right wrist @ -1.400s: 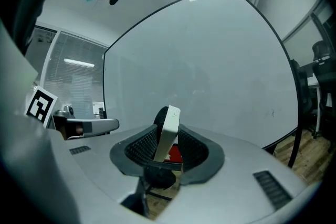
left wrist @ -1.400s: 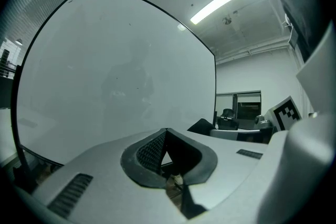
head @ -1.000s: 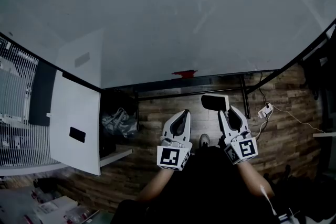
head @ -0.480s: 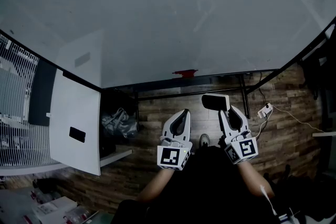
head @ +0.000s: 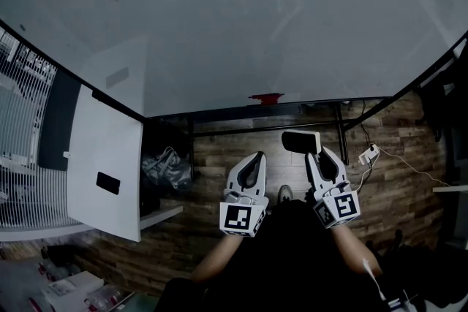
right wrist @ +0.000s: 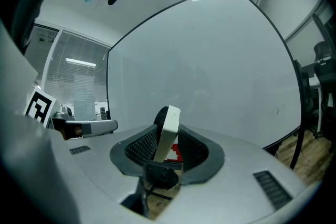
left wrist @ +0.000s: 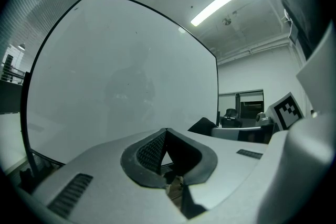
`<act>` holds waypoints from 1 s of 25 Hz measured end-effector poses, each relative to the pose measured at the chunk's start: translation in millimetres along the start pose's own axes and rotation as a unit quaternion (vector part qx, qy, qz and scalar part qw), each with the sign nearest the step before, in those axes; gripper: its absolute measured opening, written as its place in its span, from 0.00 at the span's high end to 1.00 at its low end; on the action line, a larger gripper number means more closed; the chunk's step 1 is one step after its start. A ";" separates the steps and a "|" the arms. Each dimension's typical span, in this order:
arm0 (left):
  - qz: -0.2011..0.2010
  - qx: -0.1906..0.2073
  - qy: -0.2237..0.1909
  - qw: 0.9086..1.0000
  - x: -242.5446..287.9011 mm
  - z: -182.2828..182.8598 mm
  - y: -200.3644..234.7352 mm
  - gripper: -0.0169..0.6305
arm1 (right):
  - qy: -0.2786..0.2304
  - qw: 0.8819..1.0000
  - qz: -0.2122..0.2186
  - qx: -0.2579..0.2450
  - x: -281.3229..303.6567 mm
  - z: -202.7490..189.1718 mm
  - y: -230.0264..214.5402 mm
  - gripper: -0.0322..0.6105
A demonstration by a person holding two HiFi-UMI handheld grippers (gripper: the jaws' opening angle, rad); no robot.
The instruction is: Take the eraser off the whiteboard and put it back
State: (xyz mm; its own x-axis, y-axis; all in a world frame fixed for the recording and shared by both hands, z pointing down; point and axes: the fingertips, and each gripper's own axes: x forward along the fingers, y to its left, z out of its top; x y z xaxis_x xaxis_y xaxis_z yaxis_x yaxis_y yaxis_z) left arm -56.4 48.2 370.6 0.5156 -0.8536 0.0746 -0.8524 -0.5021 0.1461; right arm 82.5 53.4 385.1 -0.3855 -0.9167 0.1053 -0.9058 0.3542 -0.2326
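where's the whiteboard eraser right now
The white-and-black eraser is clamped in the right gripper, low in the head view, below the whiteboard's bottom edge and right of the left gripper.

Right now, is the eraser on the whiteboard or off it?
Off. The right gripper is shut on the eraser, holding it clear of the whiteboard, over the floor in the head view.

Office or meeting room, big framed whiteboard (head: 256, 18) on a stand across the far side, wood-plank floor (head: 241, 146), ceiling strip light (left wrist: 215, 5), slatted blinds (right wrist: 79, 86) on glazing far left, white cabinet (head: 106, 172) near left, office chair (left wrist: 229, 113) far right
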 end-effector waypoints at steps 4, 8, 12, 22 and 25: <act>0.006 -0.006 0.003 1.000 -11.0 -2.3 13.1 0.96 | -0.008 1.000 0.001 0.008 5.1 0.2 14.5 0.75; 0.006 -0.010 -0.005 1.000 -22.2 -3.2 23.7 0.96 | -0.009 0.999 0.010 0.031 8.1 -9.4 27.0 0.75; 0.010 -0.011 -0.010 1.000 -25.2 -4.0 32.8 0.96 | -0.007 0.999 0.011 0.052 18.4 -15.5 35.1 0.75; 0.023 -0.020 0.005 1.000 -15.2 -17.2 50.3 0.96 | 0.037 0.997 0.006 0.068 58.0 -47.1 27.3 0.75; 0.029 -0.020 0.009 0.999 -4.1 -18.8 55.3 0.96 | 0.045 0.995 0.009 0.083 74.9 -57.3 20.4 0.75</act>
State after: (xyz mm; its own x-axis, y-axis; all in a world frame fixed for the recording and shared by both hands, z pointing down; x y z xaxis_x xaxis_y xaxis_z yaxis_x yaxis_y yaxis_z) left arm -104.1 26.5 396.9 0.4673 -0.8782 0.1014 -0.8769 -0.4458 0.1798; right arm 25.1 2.6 443.7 -0.4224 -0.8875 0.1840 -0.8599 0.3282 -0.3910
